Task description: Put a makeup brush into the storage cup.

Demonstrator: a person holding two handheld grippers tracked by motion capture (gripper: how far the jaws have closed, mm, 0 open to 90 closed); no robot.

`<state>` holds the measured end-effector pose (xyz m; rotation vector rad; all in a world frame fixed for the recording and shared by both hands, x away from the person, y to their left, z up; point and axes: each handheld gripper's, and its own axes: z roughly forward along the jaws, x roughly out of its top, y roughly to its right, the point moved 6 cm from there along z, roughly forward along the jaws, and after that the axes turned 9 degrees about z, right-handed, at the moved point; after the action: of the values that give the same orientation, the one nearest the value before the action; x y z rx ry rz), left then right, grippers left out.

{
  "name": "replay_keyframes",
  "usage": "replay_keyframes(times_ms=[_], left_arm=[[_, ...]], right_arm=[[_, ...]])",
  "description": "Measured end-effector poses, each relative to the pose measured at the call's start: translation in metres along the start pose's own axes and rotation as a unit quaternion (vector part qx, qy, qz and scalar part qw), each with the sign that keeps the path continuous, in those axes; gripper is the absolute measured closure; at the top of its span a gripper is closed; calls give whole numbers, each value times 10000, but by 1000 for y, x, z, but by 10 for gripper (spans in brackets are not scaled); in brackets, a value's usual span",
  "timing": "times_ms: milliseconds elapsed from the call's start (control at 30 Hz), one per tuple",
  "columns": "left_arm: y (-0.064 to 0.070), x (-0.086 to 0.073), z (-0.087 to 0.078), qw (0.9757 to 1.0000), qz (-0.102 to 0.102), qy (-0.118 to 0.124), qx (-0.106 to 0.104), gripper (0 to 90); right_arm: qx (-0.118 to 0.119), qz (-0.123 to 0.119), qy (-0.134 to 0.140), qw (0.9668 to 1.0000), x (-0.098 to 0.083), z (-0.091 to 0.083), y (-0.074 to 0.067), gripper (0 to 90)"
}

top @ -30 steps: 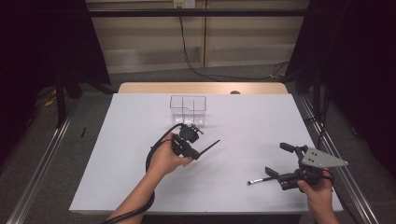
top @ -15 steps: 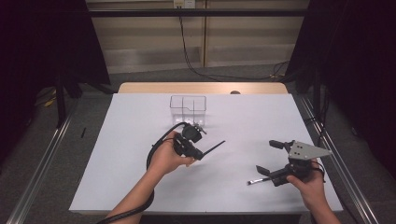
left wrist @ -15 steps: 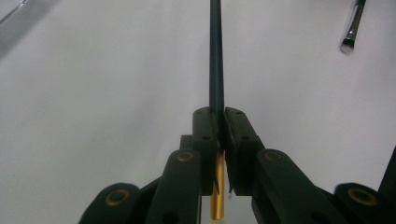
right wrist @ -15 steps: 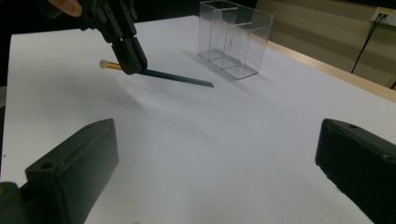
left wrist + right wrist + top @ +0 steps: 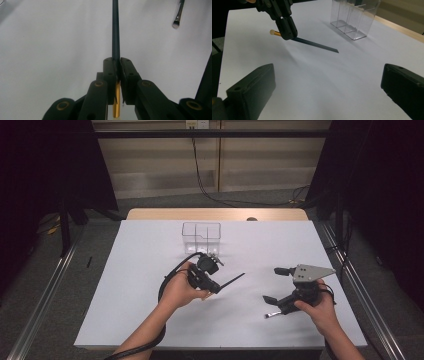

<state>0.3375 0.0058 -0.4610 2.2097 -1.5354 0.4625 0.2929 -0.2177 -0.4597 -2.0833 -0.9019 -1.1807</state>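
High view: the left tool (image 5: 216, 284) is clamped on a long dark brush (image 5: 231, 281), whose thin handle juts out toward the right, lifted off the white counter (image 5: 125, 285). In the left tool's own view the jaws pinch the dark handle just above its gold ferrule (image 5: 116, 105). The right tool (image 5: 276, 284) has its jaws wide apart with nothing between them, well apart from the held brush. A second small brush (image 5: 271, 314) lies on the counter just beside the right tool's lower jaw. A clear compartment box (image 5: 201, 238) stands behind the left tool.
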Motion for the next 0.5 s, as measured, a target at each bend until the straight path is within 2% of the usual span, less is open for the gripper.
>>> replay_keyframes(times_ms=[133,267,333,500], left_arm=[[1,1,-1,10000,41,-9,-9,839],[3,2,-1,10000,71,-38,3,839],[3,3,-2,10000,67,-12,-27,839],[3,4,-1,9999,88,-60,-47,839]], right_arm=[[205,77,-256,9994,3,11,-2,0],[165,24,-630,9979,5,22,-1,0],[47,-48,-807,9967,6,26,-1,0],[79,-181,-1166,9930,10,30,-1,17]])
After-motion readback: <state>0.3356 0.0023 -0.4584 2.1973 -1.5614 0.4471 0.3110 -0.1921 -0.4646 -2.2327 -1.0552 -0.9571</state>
